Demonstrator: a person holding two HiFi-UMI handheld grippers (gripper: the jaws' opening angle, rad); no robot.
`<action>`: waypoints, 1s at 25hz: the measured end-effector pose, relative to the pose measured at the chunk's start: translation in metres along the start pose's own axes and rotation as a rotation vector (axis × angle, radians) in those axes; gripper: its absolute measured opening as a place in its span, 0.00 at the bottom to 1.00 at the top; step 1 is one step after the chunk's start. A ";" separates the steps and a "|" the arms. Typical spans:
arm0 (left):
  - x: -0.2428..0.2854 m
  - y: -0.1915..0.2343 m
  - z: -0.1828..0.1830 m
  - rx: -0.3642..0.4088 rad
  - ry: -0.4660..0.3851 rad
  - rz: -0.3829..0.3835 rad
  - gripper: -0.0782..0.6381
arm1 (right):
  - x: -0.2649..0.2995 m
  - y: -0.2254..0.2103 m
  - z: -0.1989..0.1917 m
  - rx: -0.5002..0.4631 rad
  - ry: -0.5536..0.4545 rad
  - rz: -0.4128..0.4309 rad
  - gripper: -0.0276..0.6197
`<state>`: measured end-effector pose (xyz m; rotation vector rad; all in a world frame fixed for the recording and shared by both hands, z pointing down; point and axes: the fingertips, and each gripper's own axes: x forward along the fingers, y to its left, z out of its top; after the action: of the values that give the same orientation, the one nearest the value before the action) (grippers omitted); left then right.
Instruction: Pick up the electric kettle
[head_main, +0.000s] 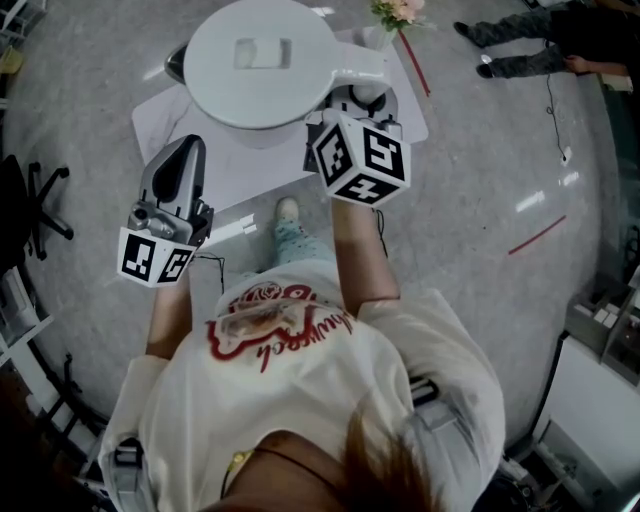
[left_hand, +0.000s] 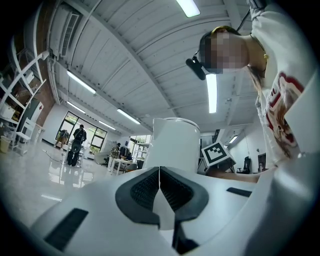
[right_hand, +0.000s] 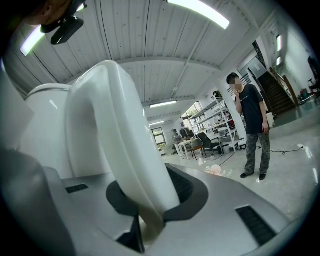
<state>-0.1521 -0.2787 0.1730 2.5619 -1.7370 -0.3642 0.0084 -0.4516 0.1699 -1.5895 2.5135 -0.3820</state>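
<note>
Right gripper (right_hand: 150, 200): pinching the electric kettle's white handle (right_hand: 117, 135), with one dark pad on each side of it (the handle arches up and back to the body).
Left gripper (left_hand: 160, 186): pads pressed together with nothing between them. It sits to the left of the kettle, apart from it, with the kettle in its sight.
Electric kettle (head_main: 258, 62): white and upright, round lid on top, straight ahead of the person, handle turned to the right. It is over the counter, but whether its base touches cannot be told.
Counter (head_main: 160, 125): white and low, spreading out beneath the kettle.
Marker cubes: one on the right gripper (head_main: 360, 160) and one on the left (head_main: 155, 258) (black squares on white).
T-shirt (head_main: 300, 400): white with red print, on the person holding both grippers.
Flowers (head_main: 398, 10): pink, just past the counter's far right corner.
Bystander (right_hand: 253, 130): standing on the glossy grey floor (head_main: 480, 230), well apart on the right.
</note>
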 end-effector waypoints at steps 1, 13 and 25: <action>-0.015 -0.008 0.003 0.002 -0.002 -0.002 0.13 | -0.016 0.006 -0.001 0.000 -0.002 -0.002 0.14; -0.239 -0.126 0.033 0.026 0.006 -0.055 0.13 | -0.261 0.097 -0.032 0.027 -0.014 -0.037 0.14; -0.341 -0.214 0.070 0.005 -0.011 -0.061 0.13 | -0.404 0.128 -0.011 0.030 0.003 -0.015 0.14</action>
<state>-0.0910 0.1233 0.1335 2.6257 -1.6689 -0.3764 0.0682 -0.0333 0.1379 -1.5990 2.4875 -0.4225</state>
